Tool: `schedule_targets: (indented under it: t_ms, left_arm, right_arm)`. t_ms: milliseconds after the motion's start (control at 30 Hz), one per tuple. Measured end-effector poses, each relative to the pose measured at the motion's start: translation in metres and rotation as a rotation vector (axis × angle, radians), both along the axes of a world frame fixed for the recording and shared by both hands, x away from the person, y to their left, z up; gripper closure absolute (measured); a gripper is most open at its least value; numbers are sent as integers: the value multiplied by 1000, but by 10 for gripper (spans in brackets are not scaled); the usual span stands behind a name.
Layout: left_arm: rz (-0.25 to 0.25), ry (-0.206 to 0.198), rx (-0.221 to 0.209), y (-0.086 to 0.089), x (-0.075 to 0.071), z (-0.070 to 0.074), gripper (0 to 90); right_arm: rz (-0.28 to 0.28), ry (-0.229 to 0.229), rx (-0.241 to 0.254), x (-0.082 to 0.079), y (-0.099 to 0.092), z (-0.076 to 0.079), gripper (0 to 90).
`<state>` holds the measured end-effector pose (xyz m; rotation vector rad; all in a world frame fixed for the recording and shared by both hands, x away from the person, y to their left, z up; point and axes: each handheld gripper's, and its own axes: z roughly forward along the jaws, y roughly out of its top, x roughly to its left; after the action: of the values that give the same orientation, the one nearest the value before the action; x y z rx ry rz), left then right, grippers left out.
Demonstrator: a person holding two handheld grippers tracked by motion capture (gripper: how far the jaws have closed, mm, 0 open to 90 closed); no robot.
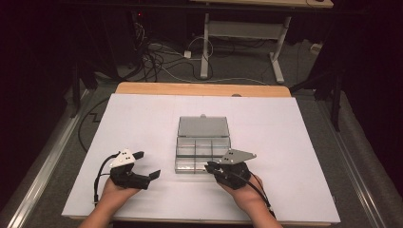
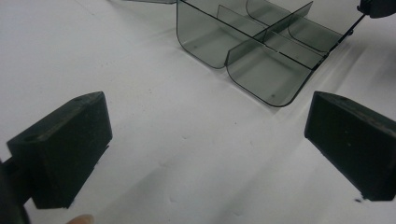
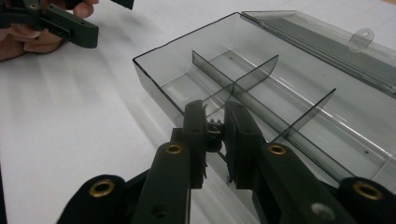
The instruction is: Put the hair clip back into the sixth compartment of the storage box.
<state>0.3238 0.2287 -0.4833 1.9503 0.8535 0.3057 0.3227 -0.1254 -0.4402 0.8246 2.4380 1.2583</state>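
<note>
A smoky transparent compartment box [image 1: 203,154] sits near the middle of the white table [image 1: 142,123], its lid [image 1: 203,126] swung fully open and lying flat on the far side, so the opening of the box looks done. Inside, thin dividers [image 3: 236,84] split the tray into several cells, and every cell that can be seen is bare; nothing lies on the table around it to go in or come out, so what the work calls for after this is hard to judge. The right claw [image 1: 212,166] is at the near right corner of the box, and in the right gripper view [image 3: 215,133] its jaws stand drawn nearly together over the near wall of the tray, apparently pinching that thin wall or a divider edge between the pads; the exact contact is hard to make out through the clear plastic. The left claw [image 1: 148,165] rests to the left of the box, well apart from it, low over the bare table, and in the left gripper view [image 2: 205,140] its jaws stand wide apart with nothing between them. So the box seems steadied on one side by the right hand, the left free, and any filling, emptying or shutting of the lid is not yet begun.
</note>
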Motion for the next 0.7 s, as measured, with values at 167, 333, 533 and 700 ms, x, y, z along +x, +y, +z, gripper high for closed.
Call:
schedule_targets:
  t_ms: [167, 333, 533, 700]
  left_arm:
    - [-1, 1, 2, 0, 0, 0, 2]
    - [-2, 0, 5, 0, 0, 0, 2]
    - [-3, 0, 5, 0, 0, 0, 2]
    - [-5, -1, 9, -1, 0, 0, 2]
  right_arm:
    - [-5, 7, -5, 5, 2, -2, 804]
    - [-12, 8, -10, 11, 4, -1, 804]
    - [-8, 4, -16, 17, 11, 1, 804]
    - [-12, 9, -13, 22, 15, 0, 804]
